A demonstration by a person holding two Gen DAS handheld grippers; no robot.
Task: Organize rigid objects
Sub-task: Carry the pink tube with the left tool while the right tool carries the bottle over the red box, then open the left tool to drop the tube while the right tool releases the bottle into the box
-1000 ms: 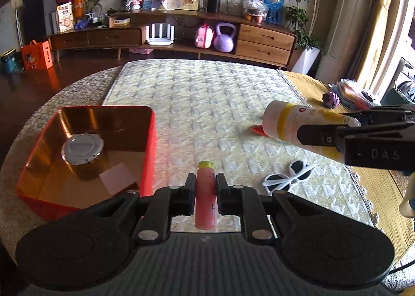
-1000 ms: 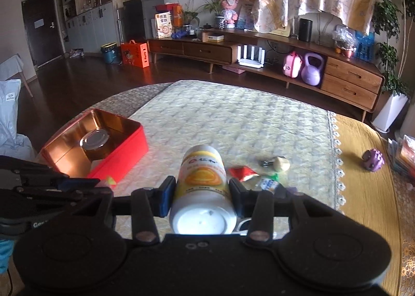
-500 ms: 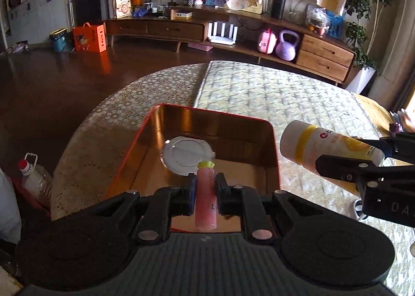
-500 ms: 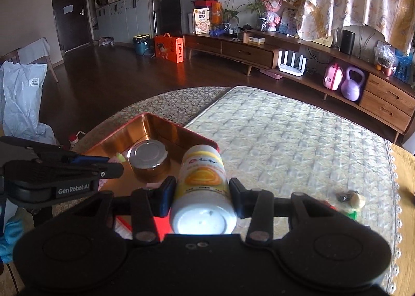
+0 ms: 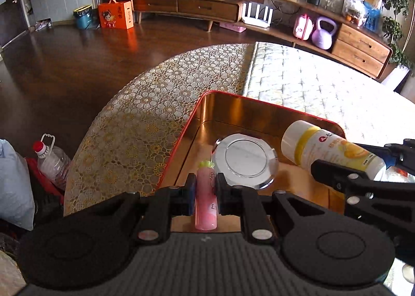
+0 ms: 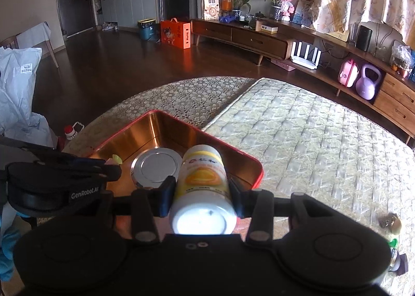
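My left gripper (image 5: 205, 192) is shut on a small pink tube with a yellow-green cap (image 5: 205, 197), held over the near left part of the red tin (image 5: 220, 103). The tin has a copper-coloured inside and holds a round silver-lidded can (image 5: 245, 158). My right gripper (image 6: 202, 192) is shut on a white bottle with a yellow label (image 6: 202, 187), held level over the tin's (image 6: 243, 155) near right side. The bottle (image 5: 324, 148) and the right gripper's fingers (image 5: 350, 181) show at the right of the left wrist view. The can (image 6: 155, 166) shows just left of the bottle.
The tin sits on a round table with a patterned cover (image 5: 145, 119) and a quilted runner (image 6: 311, 140). Small loose items (image 6: 391, 223) lie on the runner at the right. A plastic jug (image 5: 52, 161) and white bags (image 6: 18, 88) stand on the floor at the left.
Both grippers have moved further left and closer over the red tin, still holding the tube and the bottle. The bottle now hangs over the tin's inside.
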